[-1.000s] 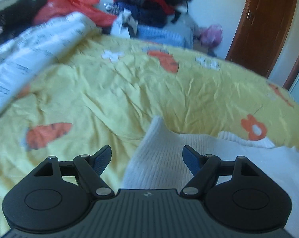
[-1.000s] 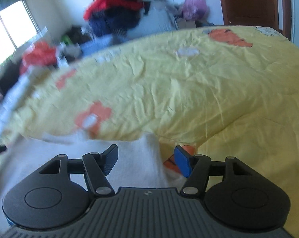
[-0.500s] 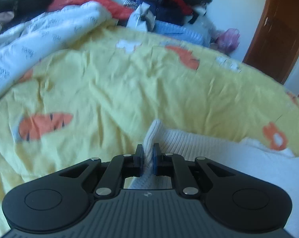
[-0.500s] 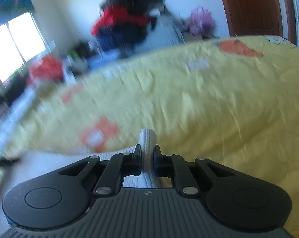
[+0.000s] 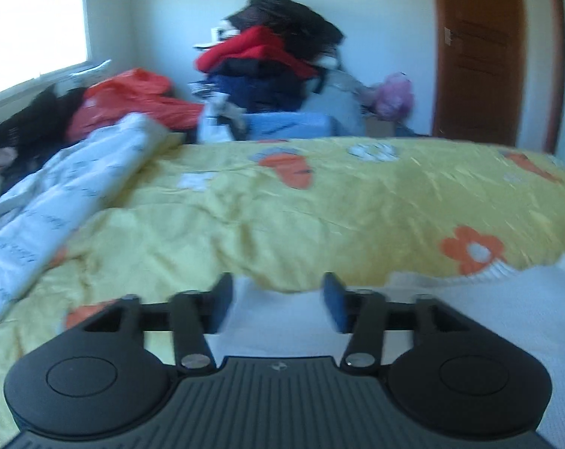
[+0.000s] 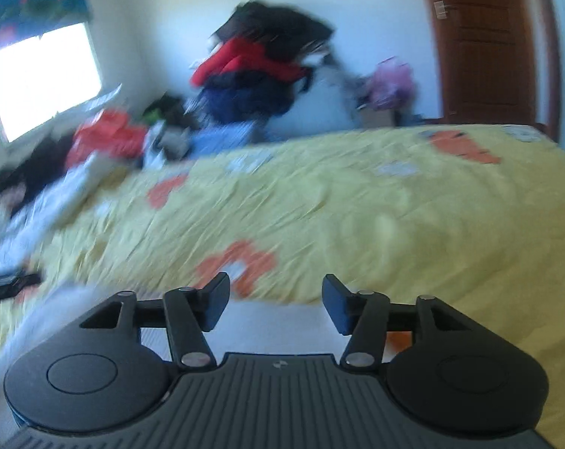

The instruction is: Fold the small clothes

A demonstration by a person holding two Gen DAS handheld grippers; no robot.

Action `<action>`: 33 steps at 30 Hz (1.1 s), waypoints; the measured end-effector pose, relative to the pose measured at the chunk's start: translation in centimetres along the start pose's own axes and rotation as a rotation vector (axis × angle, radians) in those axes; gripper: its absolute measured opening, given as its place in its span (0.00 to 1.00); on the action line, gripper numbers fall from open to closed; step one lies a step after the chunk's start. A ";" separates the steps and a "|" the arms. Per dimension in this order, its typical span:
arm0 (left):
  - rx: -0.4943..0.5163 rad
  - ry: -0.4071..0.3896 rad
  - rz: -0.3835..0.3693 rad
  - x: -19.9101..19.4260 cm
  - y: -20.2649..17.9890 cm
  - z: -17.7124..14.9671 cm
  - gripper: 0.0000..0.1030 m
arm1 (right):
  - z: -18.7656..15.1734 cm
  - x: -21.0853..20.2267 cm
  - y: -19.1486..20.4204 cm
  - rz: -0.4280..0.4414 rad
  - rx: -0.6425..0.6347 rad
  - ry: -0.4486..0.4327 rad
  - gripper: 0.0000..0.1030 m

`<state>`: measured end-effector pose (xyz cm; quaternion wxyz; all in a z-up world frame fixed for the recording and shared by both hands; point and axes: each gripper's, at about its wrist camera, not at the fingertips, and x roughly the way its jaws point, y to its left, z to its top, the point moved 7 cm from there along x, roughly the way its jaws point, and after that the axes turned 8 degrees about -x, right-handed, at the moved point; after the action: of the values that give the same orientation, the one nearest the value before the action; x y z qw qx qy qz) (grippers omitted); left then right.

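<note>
A white knitted garment (image 5: 469,307) lies flat on the yellow flowered bedspread (image 5: 319,205), low in both wrist views. My left gripper (image 5: 278,303) is open and empty, its fingers just over the garment's far edge. My right gripper (image 6: 275,303) is open and empty over the same white garment (image 6: 275,325), whose folded edge runs between the fingers. The left gripper's tip (image 6: 5,286) shows at the far left of the right wrist view. Both views are blurred by motion.
A white printed quilt (image 5: 57,194) lies bunched on the bed's left side. A tall pile of red, dark and blue clothes (image 5: 267,63) stands beyond the bed against the wall. A brown door (image 5: 480,52) is at the right, a bright window (image 5: 31,33) at the left.
Half a second ago both grippers were shut on the garment's edge; now both have opened and let it go. Both cameras have tilted up and show more of the room.
</note>
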<state>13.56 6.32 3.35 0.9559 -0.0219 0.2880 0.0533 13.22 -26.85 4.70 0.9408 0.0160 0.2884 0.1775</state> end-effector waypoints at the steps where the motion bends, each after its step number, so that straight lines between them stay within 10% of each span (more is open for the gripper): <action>1: 0.023 0.007 -0.002 0.5 -1.0 -0.5 0.55 | -0.5 0.8 1.0 0.004 -0.035 0.023 0.58; 6: 0.032 0.132 0.032 4.0 -1.9 -3.9 0.57 | -3.6 4.2 1.4 -0.115 -0.174 0.141 0.68; 18: -0.051 0.133 -0.033 4.4 -0.6 -4.3 0.58 | -2.7 3.8 0.7 -0.152 -0.102 0.119 0.68; 25: -0.048 0.134 -0.032 4.4 -0.6 -4.2 0.58 | 0.0 4.9 9.8 0.094 -0.173 0.112 0.75; 33: -0.091 0.135 -0.063 5.0 -0.1 -4.2 0.59 | -2.0 11.5 10.9 0.068 -0.239 0.190 0.87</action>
<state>15.38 6.32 -2.88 0.9335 -0.0778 0.3484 0.0344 17.44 -12.82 -1.65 0.8978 -0.1034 0.3523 0.2430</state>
